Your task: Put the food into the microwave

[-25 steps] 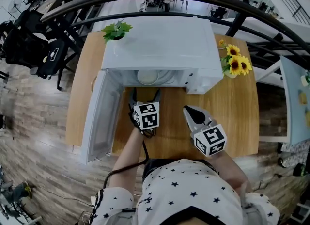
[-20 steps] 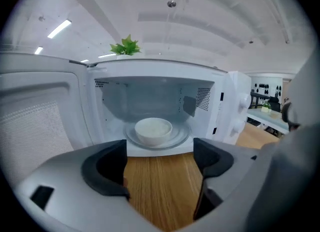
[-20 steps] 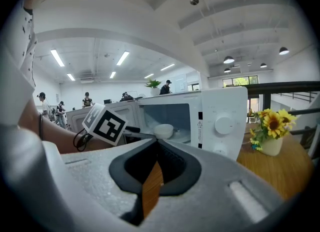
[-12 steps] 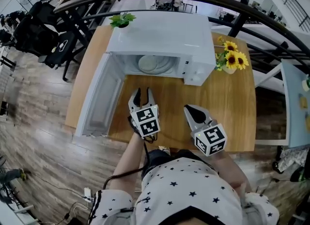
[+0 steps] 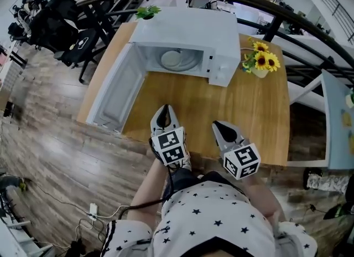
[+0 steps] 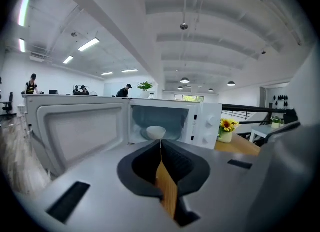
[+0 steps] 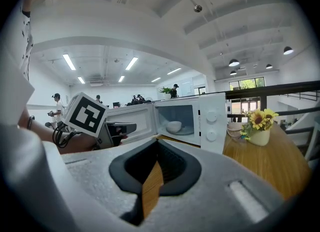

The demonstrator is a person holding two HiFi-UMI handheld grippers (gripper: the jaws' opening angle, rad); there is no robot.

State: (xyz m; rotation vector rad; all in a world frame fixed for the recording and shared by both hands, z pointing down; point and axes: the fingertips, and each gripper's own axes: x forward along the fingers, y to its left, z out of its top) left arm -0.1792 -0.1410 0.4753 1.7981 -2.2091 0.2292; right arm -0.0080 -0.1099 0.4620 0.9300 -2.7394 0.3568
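The white microwave [image 5: 188,29] stands at the back of the wooden table [image 5: 260,117], its door [image 5: 113,90] swung wide open to the left. A white bowl [image 5: 178,58] sits on the turntable inside; it shows too in the left gripper view [image 6: 156,132] and the right gripper view [image 7: 174,126]. My left gripper [image 5: 165,107] hovers near the table's front edge, well back from the oven. Its jaws have just been closing and now stand shut with nothing between them [image 6: 161,142]. My right gripper [image 5: 217,124], beside it to the right, is shut and empty too [image 7: 158,139].
A vase of sunflowers [image 5: 259,65] stands right of the microwave, and a small potted plant [image 5: 146,12] sits at its back left corner. A dark railing [image 5: 276,18] curves behind the table. Black chairs [image 5: 61,23] stand on the wooden floor at the left.
Both grippers have drawn back from the microwave toward the table's front edge. The left gripper's jaws went from wide open to shut, empty. The bowl stays inside.
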